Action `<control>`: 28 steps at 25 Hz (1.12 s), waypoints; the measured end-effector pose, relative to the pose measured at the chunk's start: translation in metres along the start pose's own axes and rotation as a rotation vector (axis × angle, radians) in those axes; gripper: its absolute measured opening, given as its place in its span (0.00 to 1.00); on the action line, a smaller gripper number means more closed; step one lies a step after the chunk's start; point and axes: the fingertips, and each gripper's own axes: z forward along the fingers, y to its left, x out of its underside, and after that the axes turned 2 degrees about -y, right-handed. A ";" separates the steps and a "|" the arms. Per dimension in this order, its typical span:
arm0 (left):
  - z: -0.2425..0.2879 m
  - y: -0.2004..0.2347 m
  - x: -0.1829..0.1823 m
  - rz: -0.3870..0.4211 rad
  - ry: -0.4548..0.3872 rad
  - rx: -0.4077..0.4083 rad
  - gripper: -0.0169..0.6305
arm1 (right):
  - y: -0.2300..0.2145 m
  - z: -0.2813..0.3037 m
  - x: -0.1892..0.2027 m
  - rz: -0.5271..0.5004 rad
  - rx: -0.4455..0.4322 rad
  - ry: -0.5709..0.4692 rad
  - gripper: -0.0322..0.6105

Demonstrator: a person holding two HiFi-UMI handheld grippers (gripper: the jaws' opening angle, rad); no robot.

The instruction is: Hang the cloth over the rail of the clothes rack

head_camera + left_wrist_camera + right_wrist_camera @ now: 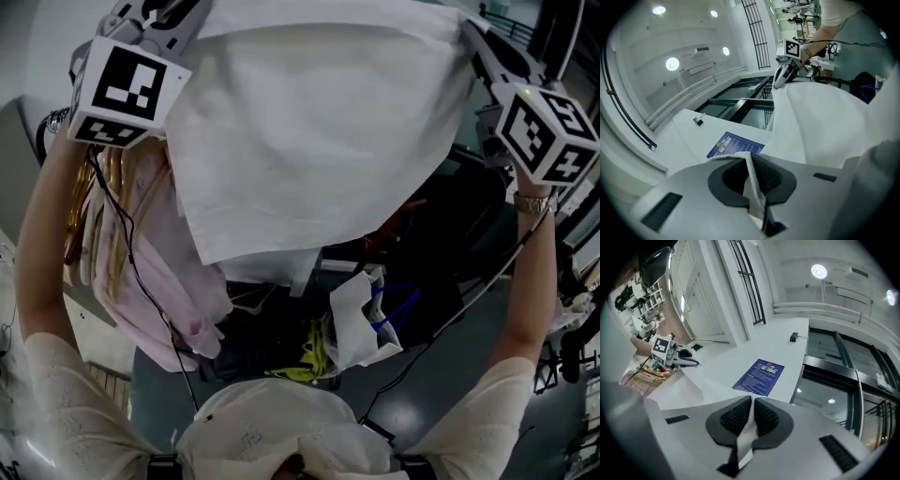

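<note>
A large white cloth (319, 122) is stretched between my two grippers, held high in front of me and hanging down in a broad sheet. My left gripper (173, 13) is shut on its top left corner; in the left gripper view a thin fold of the cloth (820, 122) is pinched between the pads (774, 178). My right gripper (473, 39) is shut on the top right corner, and the right gripper view shows a strip of cloth (744, 439) clamped in the closed jaws. The rack's rail is hidden behind the cloth.
Gold hangers (94, 216) with pink garments (159, 281) hang at the left, just below the left gripper. A white bag with blue handles (361, 319) and dark clutter lie on the floor below. Both gripper views look up at a white ceiling with a blue notice (759, 376).
</note>
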 end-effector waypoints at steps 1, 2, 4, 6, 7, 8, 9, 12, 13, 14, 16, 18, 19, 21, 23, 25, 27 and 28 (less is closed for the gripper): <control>0.009 0.000 0.005 0.014 0.013 0.002 0.06 | -0.003 0.008 0.000 -0.011 0.002 0.002 0.09; 0.018 -0.003 0.010 0.032 0.029 0.011 0.06 | -0.005 0.017 0.004 -0.016 -0.004 0.010 0.09; 0.033 -0.016 0.026 0.076 0.071 0.046 0.06 | -0.005 0.034 0.022 -0.007 -0.053 0.047 0.09; 0.044 -0.034 0.045 0.119 0.124 0.095 0.06 | 0.003 0.047 0.048 -0.001 -0.131 0.107 0.09; 0.048 -0.043 0.053 0.138 0.151 0.121 0.06 | 0.008 0.051 0.062 -0.006 -0.171 0.146 0.09; 0.050 -0.050 0.059 0.153 0.174 0.147 0.06 | 0.013 0.053 0.075 -0.015 -0.206 0.184 0.09; 0.052 -0.056 0.063 0.168 0.191 0.171 0.06 | 0.017 0.055 0.086 -0.029 -0.236 0.217 0.09; 0.056 -0.069 0.077 0.211 0.245 0.242 0.06 | 0.029 0.058 0.108 -0.071 -0.337 0.285 0.09; 0.058 -0.074 0.082 0.218 0.262 0.265 0.06 | 0.032 0.057 0.113 -0.065 -0.376 0.297 0.10; 0.059 -0.079 0.085 0.221 0.272 0.283 0.06 | 0.032 0.054 0.115 -0.051 -0.410 0.303 0.12; 0.061 -0.085 0.086 0.224 0.276 0.303 0.06 | 0.031 0.046 0.120 -0.018 -0.472 0.310 0.17; 0.062 -0.090 0.083 0.225 0.277 0.324 0.06 | 0.028 0.036 0.123 0.022 -0.523 0.313 0.18; 0.063 -0.092 0.082 0.218 0.277 0.338 0.06 | 0.026 0.033 0.124 0.046 -0.541 0.308 0.19; 0.065 -0.096 0.082 0.192 0.274 0.361 0.06 | 0.022 0.029 0.125 0.083 -0.570 0.294 0.19; 0.067 -0.096 0.081 0.182 0.270 0.362 0.06 | 0.020 0.026 0.126 0.096 -0.592 0.292 0.19; 0.067 -0.096 0.080 0.175 0.274 0.358 0.06 | 0.017 0.023 0.130 0.081 -0.600 0.311 0.20; 0.065 -0.096 0.085 0.163 0.301 0.365 0.06 | 0.003 0.019 0.143 0.036 -0.551 0.371 0.21; 0.064 -0.095 0.089 0.158 0.314 0.370 0.06 | -0.010 0.017 0.151 0.010 -0.499 0.406 0.21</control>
